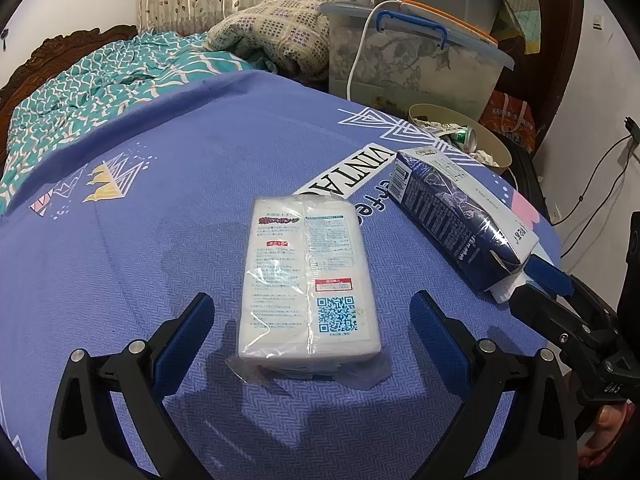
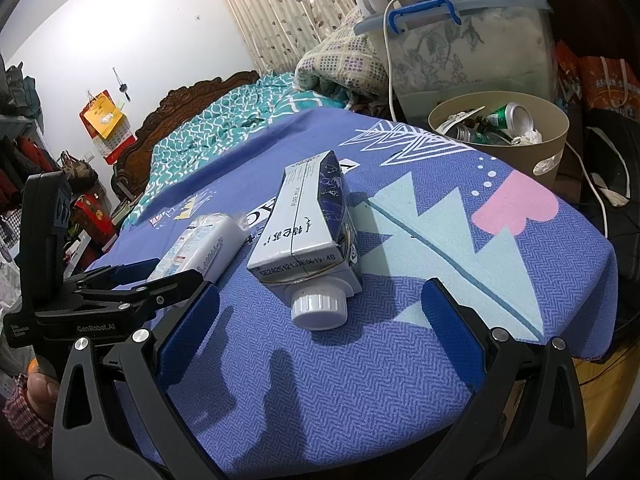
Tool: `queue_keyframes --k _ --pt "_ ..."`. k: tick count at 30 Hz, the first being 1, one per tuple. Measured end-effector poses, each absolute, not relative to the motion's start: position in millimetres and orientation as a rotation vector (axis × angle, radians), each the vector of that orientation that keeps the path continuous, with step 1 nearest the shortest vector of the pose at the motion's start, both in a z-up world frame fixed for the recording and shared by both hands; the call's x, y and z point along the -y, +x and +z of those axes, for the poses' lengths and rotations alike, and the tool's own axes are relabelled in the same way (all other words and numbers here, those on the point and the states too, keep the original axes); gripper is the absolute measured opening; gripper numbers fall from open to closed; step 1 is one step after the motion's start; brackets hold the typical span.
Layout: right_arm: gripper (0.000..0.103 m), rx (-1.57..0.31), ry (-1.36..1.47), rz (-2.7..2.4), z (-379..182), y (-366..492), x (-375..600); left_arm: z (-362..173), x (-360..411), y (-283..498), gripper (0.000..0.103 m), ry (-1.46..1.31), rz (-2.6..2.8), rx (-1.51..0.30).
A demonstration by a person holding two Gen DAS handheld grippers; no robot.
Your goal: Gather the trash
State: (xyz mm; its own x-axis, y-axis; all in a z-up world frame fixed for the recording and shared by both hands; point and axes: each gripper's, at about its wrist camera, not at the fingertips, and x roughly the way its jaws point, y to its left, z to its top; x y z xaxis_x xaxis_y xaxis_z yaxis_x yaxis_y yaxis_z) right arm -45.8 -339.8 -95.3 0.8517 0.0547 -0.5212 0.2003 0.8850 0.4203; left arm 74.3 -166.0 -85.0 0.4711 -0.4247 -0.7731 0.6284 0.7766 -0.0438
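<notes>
1. Two grippers, left [image 1: 312, 316] and right [image 2: 320, 312], both gape wide, holding nothing.
2. Carton [image 2: 308, 224] lies at right's 12 o'clock, pack [image 1: 308, 276] at left's; bin [image 2: 556, 148] at 2.
3. Best close squarely across each item's sides before lifting.

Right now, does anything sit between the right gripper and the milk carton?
Nothing visible does. The right gripper is open, and the milk carton lies on the blue cloth, cap toward it, with only bare cloth between.
</notes>
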Motion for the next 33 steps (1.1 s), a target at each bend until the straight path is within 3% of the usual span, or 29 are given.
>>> queue_keyframes --k 17,33 --pt "0.1 -0.562 0.468 -0.062 -97 -43 333 -85 167 73 0.094 0.267 -0.671 -0.866" --pt "0.099 -0.607 0.422 -0.036 -90 -12 338 -96 168 94 0.094 0.222 -0.684 -0.979"
